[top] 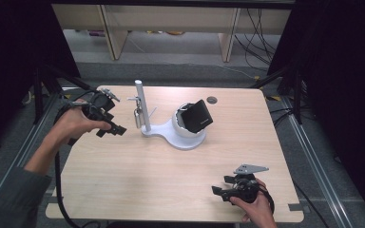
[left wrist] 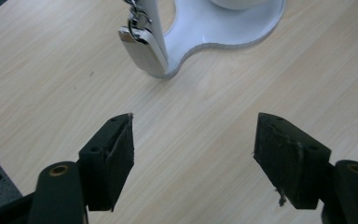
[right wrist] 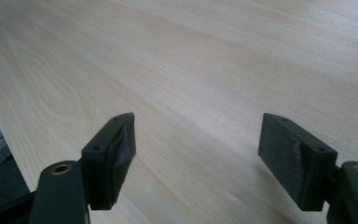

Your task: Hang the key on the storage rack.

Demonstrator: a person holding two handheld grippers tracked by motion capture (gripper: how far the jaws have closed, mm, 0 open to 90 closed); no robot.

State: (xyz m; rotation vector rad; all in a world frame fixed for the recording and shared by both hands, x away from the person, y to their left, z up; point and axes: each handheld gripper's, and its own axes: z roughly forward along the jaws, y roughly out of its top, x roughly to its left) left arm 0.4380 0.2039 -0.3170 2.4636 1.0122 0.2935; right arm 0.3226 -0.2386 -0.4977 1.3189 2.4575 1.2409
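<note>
Left gripper jaws wide, empty, beside silver metal padlock hanging on white post stand, left-centre frame; next likely grasp padlock. Right gripper wide, empty, idle lower right.

Wooden table bears white stand

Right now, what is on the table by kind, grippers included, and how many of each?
White stand: 1
Black box on the stand: 1
Silver padlock hanging at the stand's post: 1
Grippers: 2, left gripper and right gripper, both open
Total: 5
</note>
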